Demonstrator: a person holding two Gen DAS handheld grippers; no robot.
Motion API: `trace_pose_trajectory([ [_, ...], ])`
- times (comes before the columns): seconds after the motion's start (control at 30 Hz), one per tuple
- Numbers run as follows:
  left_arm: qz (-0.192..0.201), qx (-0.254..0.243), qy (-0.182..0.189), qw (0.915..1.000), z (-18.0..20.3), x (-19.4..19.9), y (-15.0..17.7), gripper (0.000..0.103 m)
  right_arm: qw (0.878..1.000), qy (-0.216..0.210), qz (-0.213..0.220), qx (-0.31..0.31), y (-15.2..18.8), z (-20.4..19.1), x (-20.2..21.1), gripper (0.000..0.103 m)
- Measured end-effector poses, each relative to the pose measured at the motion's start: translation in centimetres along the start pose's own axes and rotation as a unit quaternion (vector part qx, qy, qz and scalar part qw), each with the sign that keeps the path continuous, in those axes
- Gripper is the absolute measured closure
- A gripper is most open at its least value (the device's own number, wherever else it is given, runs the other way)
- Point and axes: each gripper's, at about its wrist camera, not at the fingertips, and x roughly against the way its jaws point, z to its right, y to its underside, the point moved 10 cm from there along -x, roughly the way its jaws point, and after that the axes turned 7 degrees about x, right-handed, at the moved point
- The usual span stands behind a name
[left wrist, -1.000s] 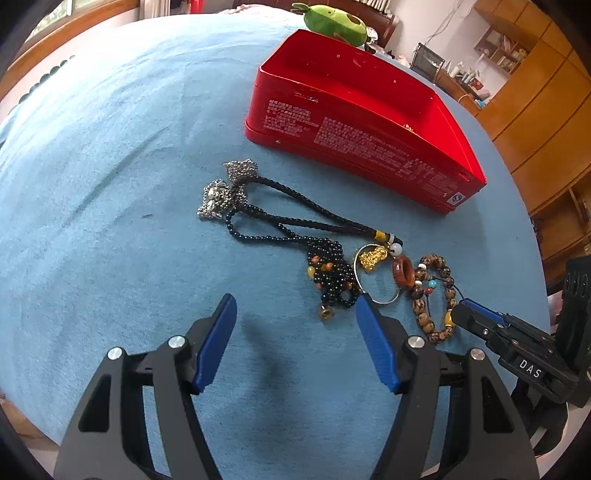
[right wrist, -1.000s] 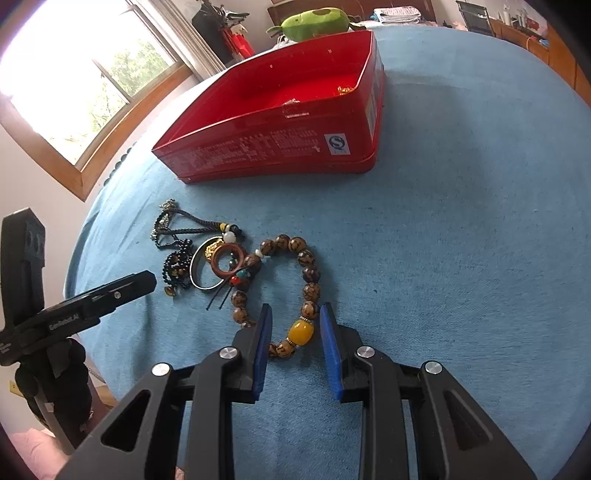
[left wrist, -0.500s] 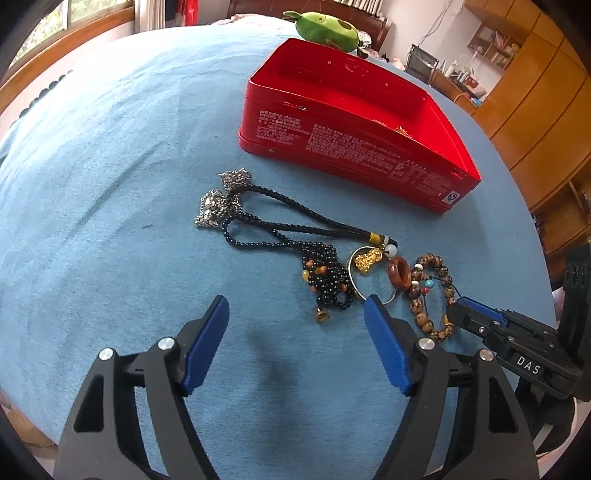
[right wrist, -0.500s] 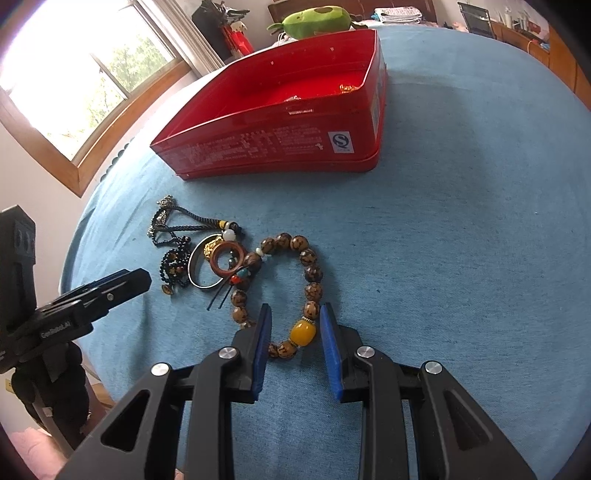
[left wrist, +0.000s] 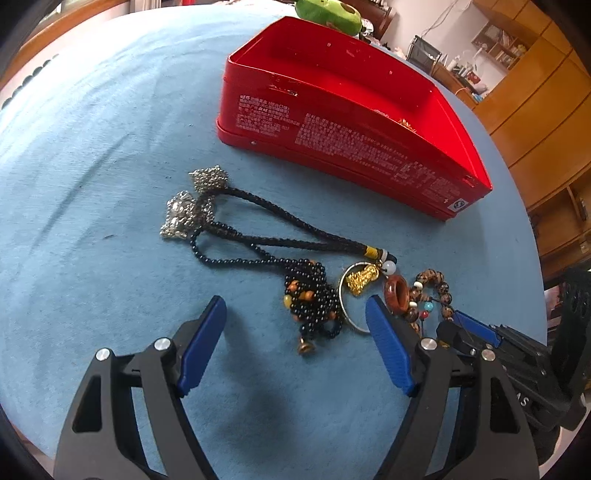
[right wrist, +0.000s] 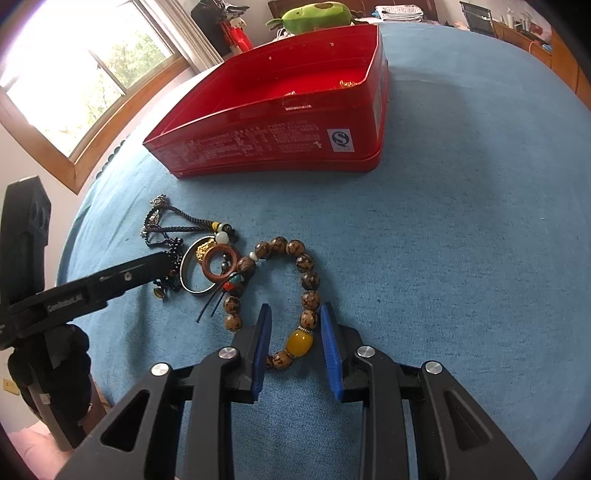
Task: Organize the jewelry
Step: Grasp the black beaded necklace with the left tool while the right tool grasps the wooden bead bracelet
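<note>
Jaws of the left gripper [left wrist: 295,317] are seen standing wide apart in the left wrist view, having just been opening, with only blue tablecloth [left wrist: 92,155] and the edge of a jewelry pile between them; nothing is gripped. Just ahead of the blue pads [left wrist: 201,343], a black bead necklace [left wrist: 258,240] is laid in loops, ending in a tangled black bead cluster [left wrist: 314,299] with a small bell. Silver filigree charms [left wrist: 184,214] are seen at the necklace's far end. Beside the cluster lie a thin metal bangle [left wrist: 345,312], a gold charm [left wrist: 362,278] and a reddish-brown ring [left wrist: 398,297]. Farther back, an open red tin box [left wrist: 351,147] is set on the cloth, with a green plush toy [left wrist: 328,11] behind it. At the lower right, the right gripper [left wrist: 476,328] is partly seen.

In the right wrist view, the right gripper [right wrist: 295,343] is shown with its jaws narrowly parted around a brown bead bracelet [right wrist: 306,280]. An amber-yellow bead [right wrist: 300,342] sits between the pads, but a gap shows on each side, so it is not pinched. The bracelet lies flat on the tablecloth [right wrist: 461,240]. To its left, the jewelry pile is partly hidden by the left gripper [right wrist: 162,262]. The red tin box [right wrist: 266,144] lies beyond, holding small gold pieces [right wrist: 345,83].
</note>
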Motion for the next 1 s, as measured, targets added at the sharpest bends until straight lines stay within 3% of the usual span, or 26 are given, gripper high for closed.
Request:
trace_pose_trajectory([
  [0.17,0.000,0.008,0.003,1.0000,0.1,-0.2,-0.3,0.029,1.000,-0.002,0.000,0.000,0.0,0.0,0.0,0.076],
  [0.63,-0.014,0.044,0.016,0.9988,0.3,-0.9,-0.5,0.083,1.000,-0.003,0.000,0.000,-0.1,0.2,0.1,0.076],
  [1.0,0.003,0.054,0.065,0.9964,-0.6,1.7,-0.1,0.092,1.000,-0.003,-0.004,-0.003,0.1,0.3,0.2,0.076],
])
